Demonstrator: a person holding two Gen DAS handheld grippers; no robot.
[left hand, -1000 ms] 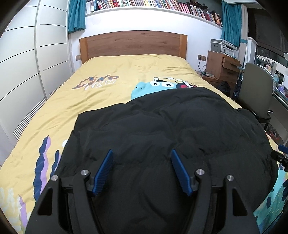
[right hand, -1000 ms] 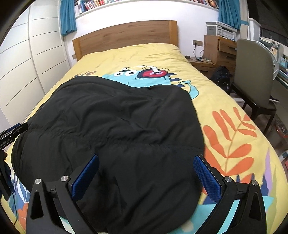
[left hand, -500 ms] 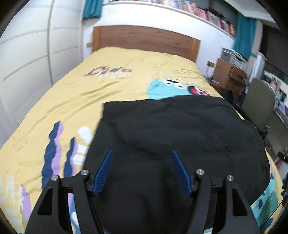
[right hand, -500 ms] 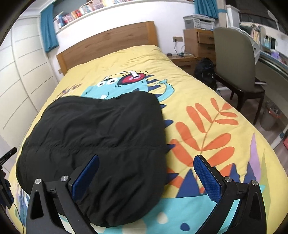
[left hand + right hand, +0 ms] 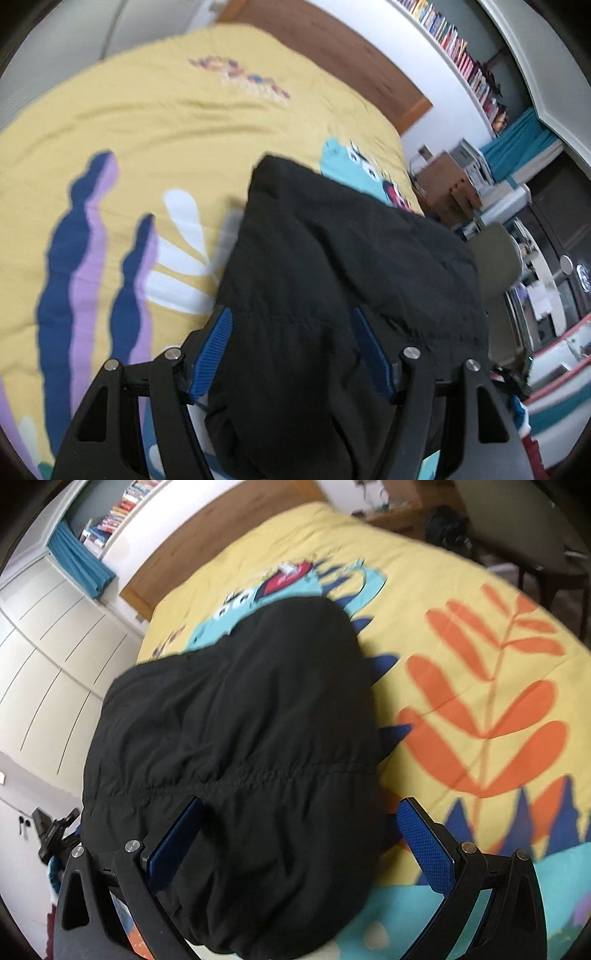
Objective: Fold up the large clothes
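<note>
Your left hand-held gripper [image 5: 291, 350] and right hand-held gripper [image 5: 301, 843] both stand spread and empty over the near end of the black puffy coat [image 5: 236, 746], which lies on the yellow bed [image 5: 480, 635]. Pinch only its slippery top layer and the fold could slide crooked. No containers show.

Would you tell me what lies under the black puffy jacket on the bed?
The black jacket lies on the yellow printed bedspread, covering part of its blue cartoon monster. Anything between jacket and spread is hidden.
</note>
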